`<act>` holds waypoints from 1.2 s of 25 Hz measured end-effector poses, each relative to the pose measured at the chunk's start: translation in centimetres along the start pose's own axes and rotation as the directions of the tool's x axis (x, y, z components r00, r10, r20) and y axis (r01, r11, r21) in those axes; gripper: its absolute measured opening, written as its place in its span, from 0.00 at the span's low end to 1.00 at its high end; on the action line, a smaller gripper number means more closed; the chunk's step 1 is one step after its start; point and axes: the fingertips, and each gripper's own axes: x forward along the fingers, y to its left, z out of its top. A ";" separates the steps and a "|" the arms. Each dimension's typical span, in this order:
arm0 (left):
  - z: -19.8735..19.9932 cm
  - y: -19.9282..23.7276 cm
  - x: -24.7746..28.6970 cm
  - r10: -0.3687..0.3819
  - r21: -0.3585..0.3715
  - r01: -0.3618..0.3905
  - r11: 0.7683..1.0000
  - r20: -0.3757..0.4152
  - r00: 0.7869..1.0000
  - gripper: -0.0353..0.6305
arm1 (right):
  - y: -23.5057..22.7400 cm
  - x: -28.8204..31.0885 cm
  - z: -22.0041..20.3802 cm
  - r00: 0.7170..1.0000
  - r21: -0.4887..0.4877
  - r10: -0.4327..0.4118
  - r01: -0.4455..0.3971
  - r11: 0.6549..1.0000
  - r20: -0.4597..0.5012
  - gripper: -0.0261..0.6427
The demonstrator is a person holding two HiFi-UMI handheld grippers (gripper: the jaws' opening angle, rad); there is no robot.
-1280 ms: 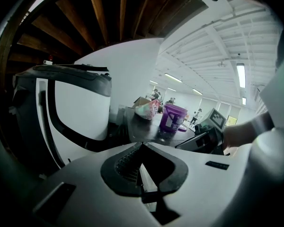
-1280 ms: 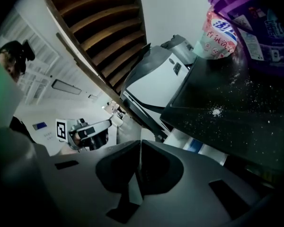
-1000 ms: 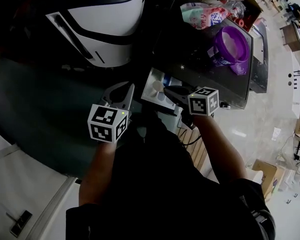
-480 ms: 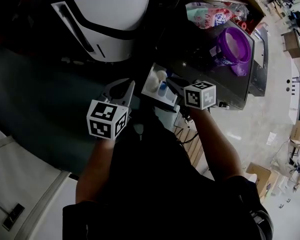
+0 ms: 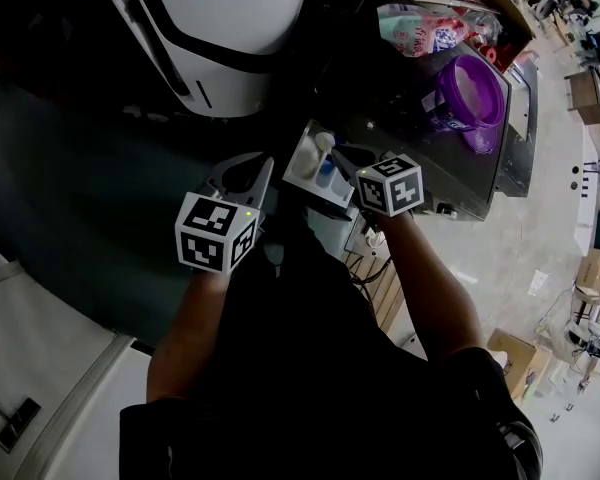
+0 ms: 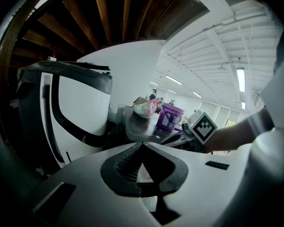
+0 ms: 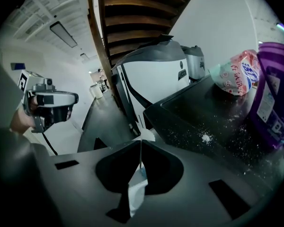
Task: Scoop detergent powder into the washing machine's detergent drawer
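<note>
- The right tongs (image 7: pixel 141 145) are pressed together, seemingly on the thin handle of a white scoop (image 5: pixel 323 144).
- The left tongs (image 6: pixel 142 144) are closed on nothing and hang just beside.
- The scoop sits over the open detergent drawer (image 5: pixel 305 173).
- To do this well, tip the scoop slowly, low over one compartment, so no powder spills.
- Spilt powder (image 7: pixel 206 137) dots the dark counter (image 7: pixel 213 122).
- The purple tub (image 5: pixel 467 90) and the pink bag (image 5: pixel 412 28) carry print too blurred to read.
</note>
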 end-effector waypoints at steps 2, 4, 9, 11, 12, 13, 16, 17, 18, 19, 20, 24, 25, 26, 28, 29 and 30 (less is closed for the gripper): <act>0.0 0.1 -0.1 0.003 -0.001 -0.003 1.000 -0.001 1.000 0.06 | 0.1 0.1 0.1 1.000 -0.032 -0.016 0.016 0.999 -0.012 0.07; 0.0 0.2 -0.3 0.006 -0.002 -0.006 1.000 0.000 1.000 0.06 | 0.2 0.2 0.0 0.999 -0.059 -0.025 0.024 0.998 -0.022 0.07; -0.1 0.4 -0.4 0.008 -0.005 -0.008 1.000 0.003 1.000 0.06 | 0.2 0.6 0.0 0.997 -0.142 -0.059 0.053 0.988 -0.045 0.07; -0.2 0.5 -0.4 0.009 -0.008 -0.009 1.000 0.002 1.000 0.06 | 0.3 0.7 0.0 0.996 -0.165 -0.070 0.060 0.984 -0.052 0.07; -0.3 0.5 -0.5 0.009 -0.010 -0.009 1.000 0.001 1.000 0.06 | 0.4 0.7 -0.1 0.996 -0.175 -0.074 0.063 0.983 -0.054 0.07; -0.3 0.5 -0.6 0.010 -0.011 -0.010 1.000 0.001 1.000 0.06 | 0.4 0.7 -0.1 0.996 -0.184 -0.077 0.066 0.981 -0.054 0.07; -0.5 0.7 -0.8 0.014 -0.015 -0.014 1.000 -0.001 1.000 0.06 | 0.4 0.8 0.0 0.995 -0.216 -0.091 0.078 0.973 -0.051 0.07; -0.5 0.7 -0.8 0.015 -0.015 -0.015 1.000 -0.001 1.000 0.06 | 0.4 0.8 0.0 0.994 -0.228 -0.096 0.082 0.970 -0.054 0.07; -0.6 0.7 -0.8 0.016 -0.015 -0.016 1.000 -0.001 1.000 0.06 | 0.5 0.9 0.0 0.993 -0.240 -0.101 0.085 0.967 -0.056 0.07; -0.6 0.7 -0.8 0.017 -0.015 -0.017 1.000 -0.002 1.000 0.06 | 0.5 0.9 0.0 0.993 -0.251 -0.105 0.087 0.964 -0.058 0.07; -0.7 0.7 -0.9 0.017 -0.014 -0.017 1.000 -0.003 1.000 0.06 | 0.5 0.9 -0.1 0.992 -0.262 -0.109 0.090 0.961 -0.058 0.07; -0.9 0.7 -1.1 0.018 -0.016 -0.018 1.000 -0.006 1.000 0.06 | 0.6 0.9 -0.1 0.991 -0.287 -0.118 0.097 0.953 -0.059 0.07; -0.9 0.7 -1.1 0.018 -0.016 -0.018 1.000 -0.006 1.000 0.06 | 0.6 0.9 0.0 0.991 -0.293 -0.119 0.098 0.951 -0.058 0.07; -0.9 0.7 -1.1 0.019 -0.016 -0.019 1.000 -0.006 1.000 0.06 | 0.6 0.8 0.1 0.991 -0.300 -0.121 0.099 0.949 -0.057 0.07; -0.9 0.7 -1.1 0.020 -0.017 -0.020 1.000 -0.006 1.000 0.06 | 0.6 0.8 0.2 0.990 -0.316 -0.126 0.102 0.943 -0.056 0.07; -1.0 0.7 -1.1 0.019 -0.017 -0.019 1.000 -0.007 1.000 0.06 | 0.6 0.8 0.2 0.990 -0.323 -0.128 0.103 0.941 -0.056 0.07; -1.0 0.7 -1.1 0.018 -0.017 -0.018 1.000 -0.007 1.000 0.06 | 0.7 0.8 0.3 0.990 -0.330 -0.131 0.105 0.938 -0.056 0.07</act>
